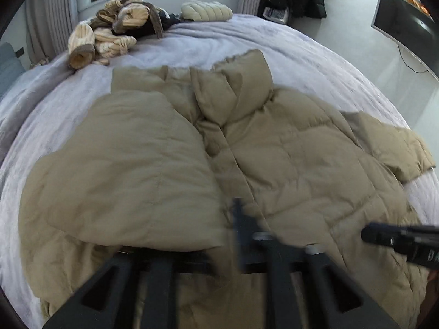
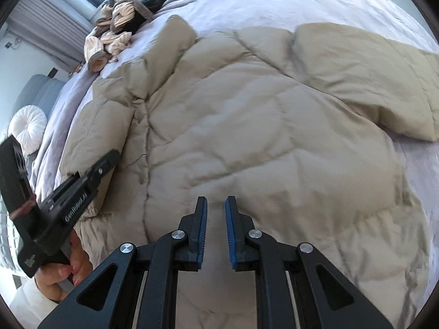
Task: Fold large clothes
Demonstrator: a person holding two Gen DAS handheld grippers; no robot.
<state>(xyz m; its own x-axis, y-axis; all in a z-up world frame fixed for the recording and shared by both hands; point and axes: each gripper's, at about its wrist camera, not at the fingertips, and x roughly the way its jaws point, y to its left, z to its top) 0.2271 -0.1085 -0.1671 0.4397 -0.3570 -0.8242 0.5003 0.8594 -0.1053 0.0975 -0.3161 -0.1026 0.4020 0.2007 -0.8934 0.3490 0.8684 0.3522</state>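
Note:
A large tan puffer jacket (image 1: pixel 288 148) lies spread on the bed, front up, hood toward the far side; it also fills the right wrist view (image 2: pixel 260 126). Its left sleeve (image 1: pixel 123 170) is folded in over the body. My left gripper (image 2: pixel 109 159) is at that sleeve's cuff and seems shut on it; in its own view the fabric hides one finger and the other (image 1: pixel 238 219) is blurred. My right gripper (image 2: pixel 215 219) hovers over the jacket's lower right panel, its blue pads slightly apart and empty; its tip shows in the left wrist view (image 1: pixel 367 234). The right sleeve (image 2: pixel 370 82) lies out to the side.
The bed has a pale lilac cover (image 1: pixel 247 41). A heap of cream and brown clothes (image 1: pixel 115 33) and a folded cream puffer (image 1: pixel 205 11) lie at its far edge under a window. A wall-mounted TV (image 1: pixel 406 22) is at the right. A round white cushion (image 2: pixel 27 126) lies left.

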